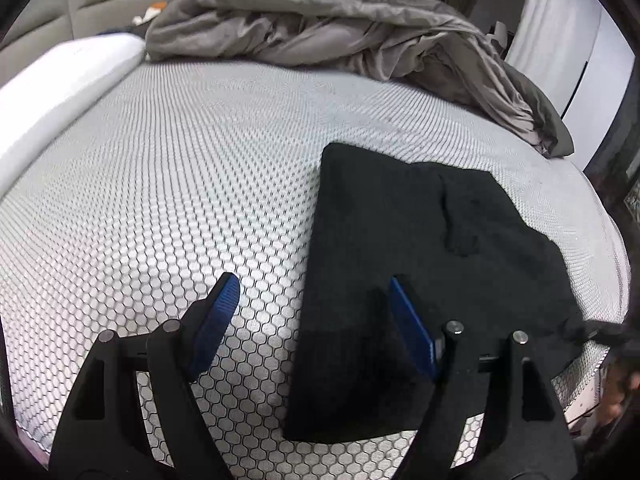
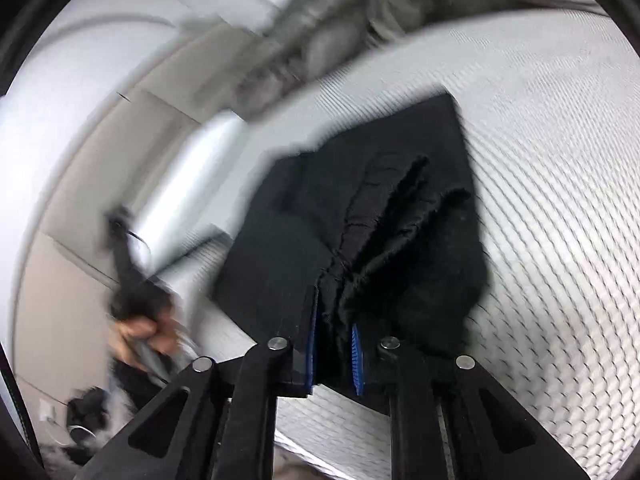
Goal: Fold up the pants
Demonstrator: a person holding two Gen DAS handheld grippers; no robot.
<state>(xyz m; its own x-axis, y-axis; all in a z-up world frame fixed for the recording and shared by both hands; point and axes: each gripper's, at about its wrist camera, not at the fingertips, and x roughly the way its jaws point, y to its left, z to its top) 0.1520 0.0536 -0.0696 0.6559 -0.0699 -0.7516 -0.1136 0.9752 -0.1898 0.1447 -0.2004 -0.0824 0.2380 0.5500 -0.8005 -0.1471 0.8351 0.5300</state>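
Note:
Black pants [image 1: 404, 264] lie partly folded on a bed covered in grey-white honeycomb fabric [image 1: 180, 184]. My left gripper [image 1: 314, 288] is open and empty, hovering over the pants' left edge; its left finger is over the bed, its right finger over the cloth. In the blurred right wrist view, my right gripper [image 2: 334, 340] is shut on a bunched fold of the pants [image 2: 392, 216], lifting that end off the bed [image 2: 552, 200].
A crumpled grey duvet [image 1: 328, 28] lies at the far side of the bed. A white pillow [image 1: 60, 88] lies at the left. The bed's right edge [image 1: 612, 264] is close to the pants. A hand with the other gripper [image 2: 136, 320] shows at the left.

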